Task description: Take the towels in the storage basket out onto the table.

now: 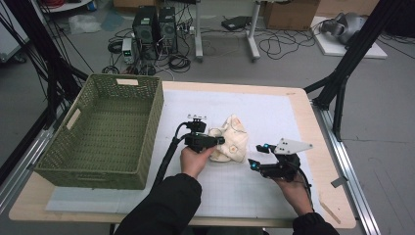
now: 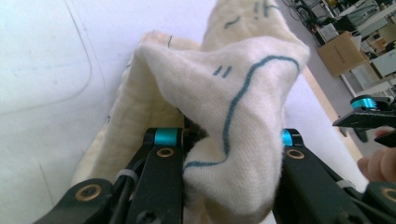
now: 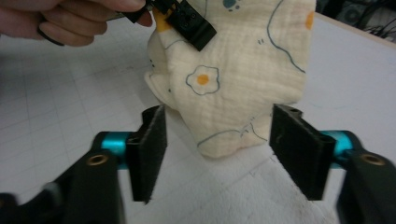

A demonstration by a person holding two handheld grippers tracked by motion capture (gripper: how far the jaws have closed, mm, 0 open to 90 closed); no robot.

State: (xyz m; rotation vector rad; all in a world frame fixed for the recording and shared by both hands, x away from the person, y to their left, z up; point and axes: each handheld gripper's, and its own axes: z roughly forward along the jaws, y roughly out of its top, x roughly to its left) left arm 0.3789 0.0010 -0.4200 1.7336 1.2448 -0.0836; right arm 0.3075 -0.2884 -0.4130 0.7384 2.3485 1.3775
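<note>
**Left claw holds the cloth bundle while the right claw lines up on its hanging corner**

High view: the cream printed cloth [image 1: 229, 138] lies bunched near the middle of the desk [image 1: 303, 105], on the white mat. The left claw [image 1: 217, 141] comes in from the cloth's 9 o'clock side and sits against the bundle. The right claw [image 1: 259, 155] hovers just off the cloth's 4 o'clock side, apart from it. The green woven basket [image 1: 147, 142] stands well apart at 9 o'clock, with nothing visible inside.

Left gripper view: a thick fold of the cloth [image 2: 233, 121] fills the gap between the two black jaws, which press on it from both sides at a fairly narrow spread. The left claw [image 2: 229, 140] is holding the cloth. The right claw's tip shows at 3 o'clock.

Right gripper view: the cloth [image 3: 238, 79] hangs lifted, gripped from above at 12 o'clock by the left claw. Its lower corner dips between the right claw's [image 3: 217, 154] pads [image 3: 152, 149], which stand about half spread and do not touch the fabric; bare mat shows on either side of the corner.

Doing the step well likely means advancing the right claw a little further so that the pads cover a good depth of the corner, not just its tip, then closing squarely. The left claw should keep its hold steady so the corner does not swing out of the gap. A pinch on a single layer would probably spread the cloth more cleanly than one on a bunched fold.
</note>
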